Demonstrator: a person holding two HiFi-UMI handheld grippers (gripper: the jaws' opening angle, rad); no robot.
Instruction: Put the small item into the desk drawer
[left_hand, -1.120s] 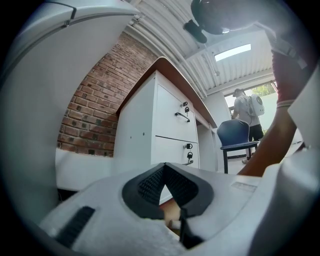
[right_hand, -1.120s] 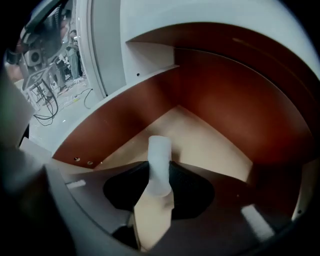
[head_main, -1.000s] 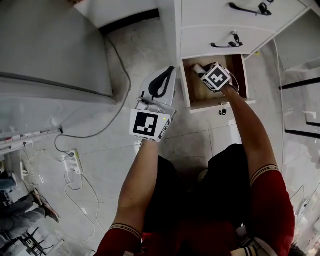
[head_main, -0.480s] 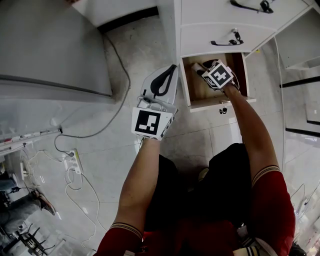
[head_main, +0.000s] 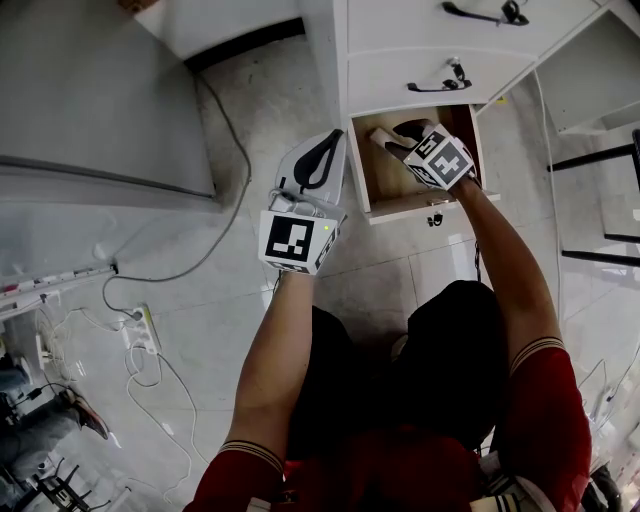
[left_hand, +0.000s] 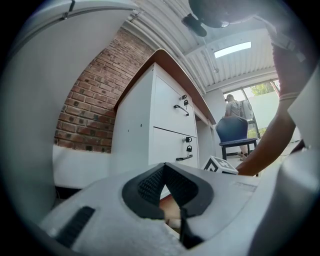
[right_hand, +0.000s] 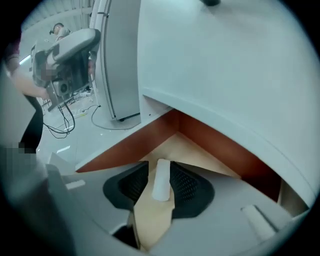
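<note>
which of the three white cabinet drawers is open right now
The lowest white drawer, nearest the floor: it is pulled out, showing its light wooden inside. The middle drawer and top drawer above it sit shut.

The small cylinder (right_hand: 161, 181) lies on the bottom of the open lowest drawer (head_main: 400, 207) of the desk cabinet (head_main: 400, 40), below two shut drawers. The left claw (head_main: 335, 147) is just left of that drawer. A power strip (head_main: 146, 326) lies on the floor, farther left.

Red, stripe-cuffed sleeves (head_main: 545, 410) are worn; the left tongs (head_main: 339, 142) and right tongs (head_main: 395, 133) are finished white with black pads (left_hand: 150, 182).
</note>
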